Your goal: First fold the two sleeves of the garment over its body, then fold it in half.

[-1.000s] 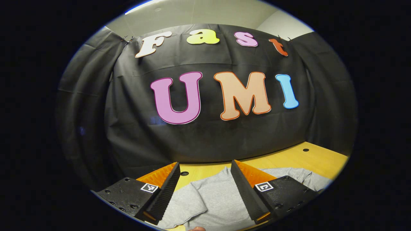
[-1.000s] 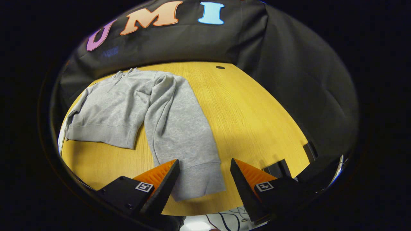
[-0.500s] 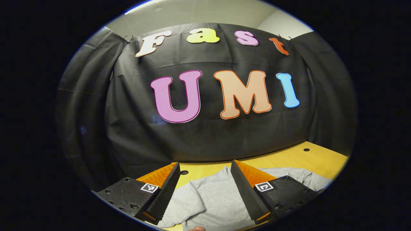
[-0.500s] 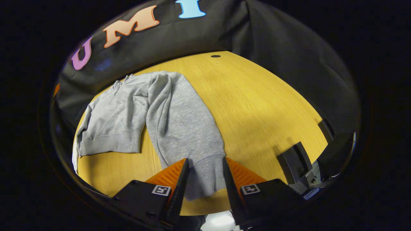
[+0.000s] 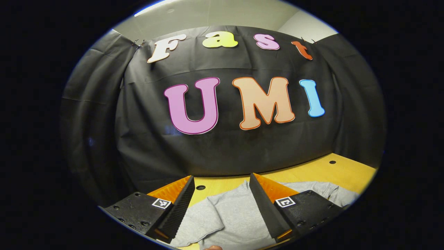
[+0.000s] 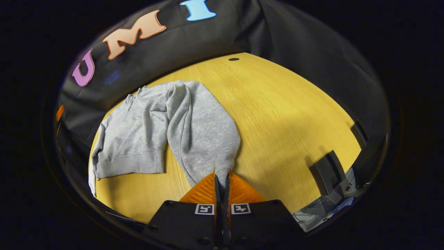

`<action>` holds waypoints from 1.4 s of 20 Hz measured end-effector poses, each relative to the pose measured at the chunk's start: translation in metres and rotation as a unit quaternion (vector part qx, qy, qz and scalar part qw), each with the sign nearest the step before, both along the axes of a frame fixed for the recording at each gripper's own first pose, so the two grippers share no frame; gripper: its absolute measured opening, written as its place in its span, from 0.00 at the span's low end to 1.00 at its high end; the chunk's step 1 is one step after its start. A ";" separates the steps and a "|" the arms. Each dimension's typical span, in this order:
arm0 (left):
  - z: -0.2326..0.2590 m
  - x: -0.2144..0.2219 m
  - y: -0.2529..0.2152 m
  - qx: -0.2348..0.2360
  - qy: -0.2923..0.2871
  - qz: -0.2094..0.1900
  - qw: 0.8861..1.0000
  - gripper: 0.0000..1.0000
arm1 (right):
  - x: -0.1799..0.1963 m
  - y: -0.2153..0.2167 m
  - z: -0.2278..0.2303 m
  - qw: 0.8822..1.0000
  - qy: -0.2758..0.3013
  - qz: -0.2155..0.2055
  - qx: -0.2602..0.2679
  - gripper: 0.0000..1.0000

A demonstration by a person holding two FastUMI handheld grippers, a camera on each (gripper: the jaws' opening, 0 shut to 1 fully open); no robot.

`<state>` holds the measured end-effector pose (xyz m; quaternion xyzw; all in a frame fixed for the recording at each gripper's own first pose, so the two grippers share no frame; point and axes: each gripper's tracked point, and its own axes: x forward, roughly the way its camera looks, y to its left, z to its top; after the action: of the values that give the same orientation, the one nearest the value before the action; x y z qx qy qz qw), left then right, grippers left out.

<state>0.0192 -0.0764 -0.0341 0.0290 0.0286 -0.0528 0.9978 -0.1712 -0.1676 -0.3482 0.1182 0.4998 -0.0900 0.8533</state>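
A grey sweatshirt [image 6: 138,135] lies flat on the yellow wooden table [image 6: 284,114]. Its right sleeve [image 6: 204,135] runs down toward the table's near edge. My right gripper [image 6: 222,177] is shut on that sleeve's cuff, which bunches between the two fingers. In the left gripper view the same sweatshirt [image 5: 229,215] lies below my left gripper [image 5: 220,187], which hangs open above the cloth with nothing between its fingers. The left sleeve is folded over the body at the lower left of that view.
A dark stand [image 6: 327,173] sits at the table's near right edge in the right gripper view. A round cable hole [image 6: 233,59] marks the far side of the table. Black cloth closes the booth behind the table.
My right gripper has closed from open onto the cuff of the right sleeve, and the sleeve has bunched up toward it. My left gripper has stayed nearly still.
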 end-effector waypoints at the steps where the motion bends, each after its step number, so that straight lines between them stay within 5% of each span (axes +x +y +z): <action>1: -0.001 0.000 0.001 0.000 0.001 0.002 1.000 0.93 | 0.008 -0.001 0.004 1.000 -0.009 -0.001 -0.001 0.03; 15: 0.002 -0.004 0.034 0.008 -0.001 0.028 1.000 0.93 | 0.116 0.007 0.072 0.994 -0.101 -0.021 0.020 0.03; 28: 0.001 -0.019 0.110 0.022 -0.002 0.100 0.995 0.93 | 0.222 0.109 0.101 0.985 -0.152 0.056 0.064 0.01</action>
<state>0.0005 0.0332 -0.0327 0.0484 0.0305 0.0477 0.9972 0.0511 -0.0582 -0.2472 0.1568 0.3747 0.0098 0.9137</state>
